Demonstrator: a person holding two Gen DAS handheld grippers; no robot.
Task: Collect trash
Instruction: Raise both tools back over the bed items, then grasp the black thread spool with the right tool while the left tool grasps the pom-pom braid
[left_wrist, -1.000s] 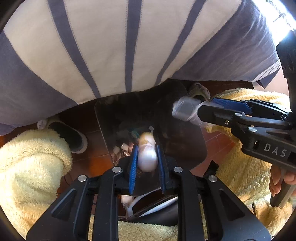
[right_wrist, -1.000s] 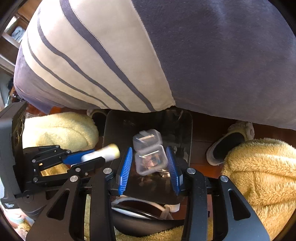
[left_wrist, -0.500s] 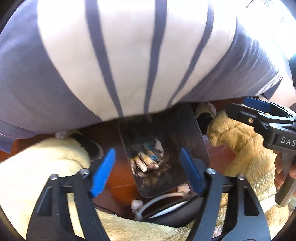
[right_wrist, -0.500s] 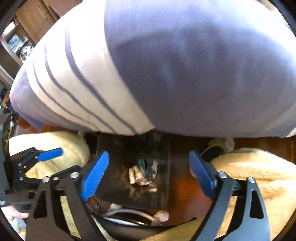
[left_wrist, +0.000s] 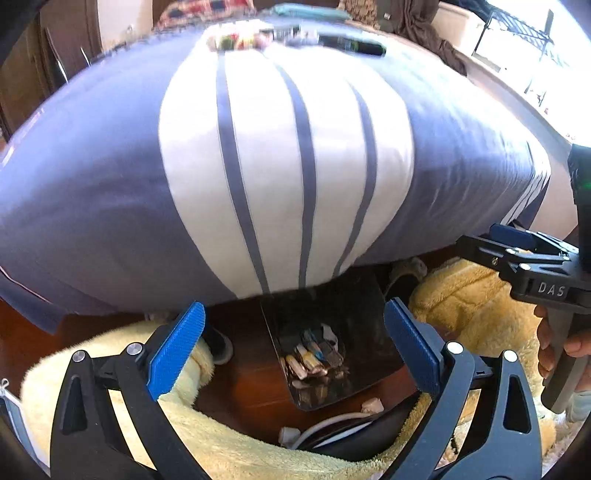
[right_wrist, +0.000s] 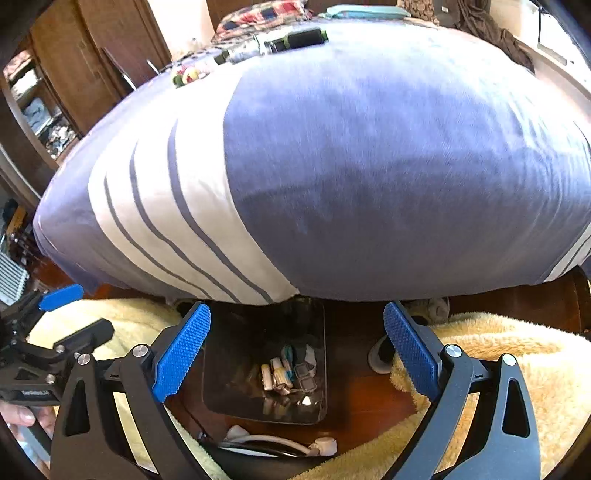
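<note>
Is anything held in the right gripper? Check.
No: the right gripper stands wide open and bare, with the trash pieces lying in the dark bin below.

Left gripper (left_wrist: 293, 354) and right gripper (right_wrist: 297, 354) point steeply down, jaws just opened wide, empty.

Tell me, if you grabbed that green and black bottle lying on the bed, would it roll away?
Probably. The bottle looks round and lies on its side, so a nudge could roll it. The soft bedcover might slow it.
</note>
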